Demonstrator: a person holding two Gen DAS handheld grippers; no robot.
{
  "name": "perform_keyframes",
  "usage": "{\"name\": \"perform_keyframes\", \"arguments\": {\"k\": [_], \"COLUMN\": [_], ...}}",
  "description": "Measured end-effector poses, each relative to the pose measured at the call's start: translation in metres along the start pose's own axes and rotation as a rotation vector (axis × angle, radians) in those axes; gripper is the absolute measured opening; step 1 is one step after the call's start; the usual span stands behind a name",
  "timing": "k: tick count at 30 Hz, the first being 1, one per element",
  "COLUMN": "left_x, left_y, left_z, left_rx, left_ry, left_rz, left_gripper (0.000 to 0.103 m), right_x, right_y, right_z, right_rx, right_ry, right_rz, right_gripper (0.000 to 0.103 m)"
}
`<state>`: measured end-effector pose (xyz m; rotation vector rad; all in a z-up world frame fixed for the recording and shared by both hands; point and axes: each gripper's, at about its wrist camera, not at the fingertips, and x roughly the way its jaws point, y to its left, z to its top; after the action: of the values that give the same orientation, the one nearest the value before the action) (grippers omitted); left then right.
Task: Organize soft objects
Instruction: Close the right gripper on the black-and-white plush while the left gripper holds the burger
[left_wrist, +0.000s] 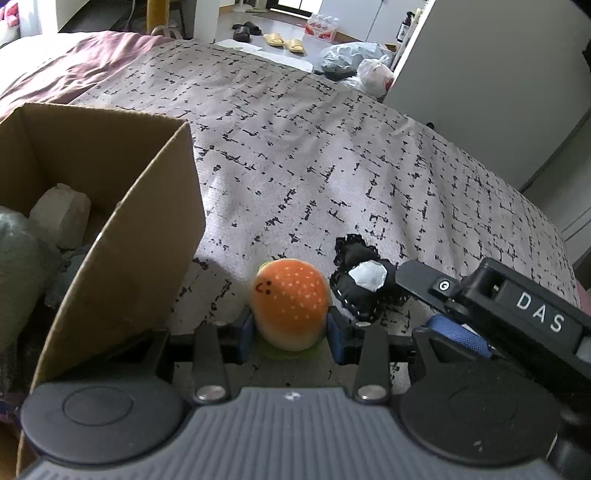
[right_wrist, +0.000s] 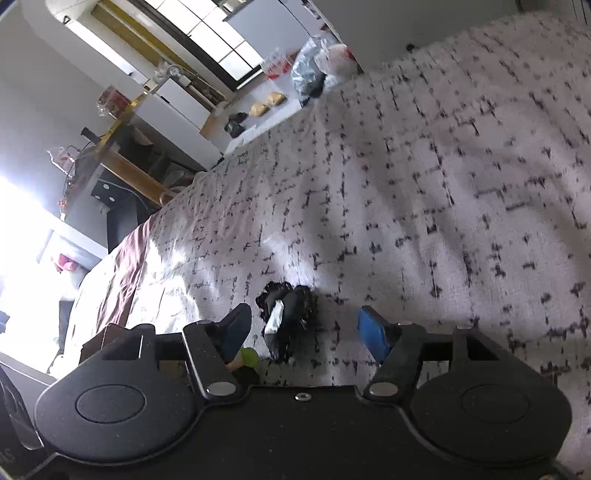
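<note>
My left gripper (left_wrist: 291, 328) is shut on a plush hamburger (left_wrist: 290, 302) with an orange bun and a small face, held low over the patterned bed cover, just right of an open cardboard box (left_wrist: 122, 236). A black lacy soft item with a white patch (left_wrist: 364, 282) lies on the cover to the right of the burger. My right gripper (right_wrist: 306, 328) is open, its jaws on either side of that black item (right_wrist: 290, 317), and it also shows in the left wrist view (left_wrist: 417, 280). A bit of the burger's green edge (right_wrist: 248, 356) shows in the right wrist view.
The box holds a grey-white soft block (left_wrist: 61, 216) and dark soft things (left_wrist: 22, 258). The bed cover (left_wrist: 332, 147) stretches ahead. Beyond the bed's far edge are slippers (left_wrist: 284, 42), plastic bags (left_wrist: 354, 62) and a white cabinet (left_wrist: 491, 62).
</note>
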<state>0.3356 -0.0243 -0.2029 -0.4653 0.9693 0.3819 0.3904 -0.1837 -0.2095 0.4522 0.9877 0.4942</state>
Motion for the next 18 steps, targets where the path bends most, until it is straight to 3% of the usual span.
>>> {"name": "perform_keyframes", "arguments": {"k": [14, 17, 18], "left_x": [0.008, 0.009, 0.010], "left_y": [0.000, 0.001, 0.001], "left_z": [0.001, 0.001, 0.001], "left_rx": [0.002, 0.002, 0.002], "left_ry": [-0.006, -0.003, -0.002], "left_rz": [-0.006, -0.008, -0.009], "left_gripper": [0.039, 0.039, 0.039], "right_x": [0.026, 0.029, 0.031], "right_y": [0.015, 0.018, 0.019], "right_z": [0.002, 0.001, 0.001], "right_rx": [-0.080, -0.118, -0.126], "right_ry": [-0.001, 0.011, 0.022], "right_rz": [-0.007, -0.018, -0.017], "right_gripper": [0.064, 0.048, 0.033]}}
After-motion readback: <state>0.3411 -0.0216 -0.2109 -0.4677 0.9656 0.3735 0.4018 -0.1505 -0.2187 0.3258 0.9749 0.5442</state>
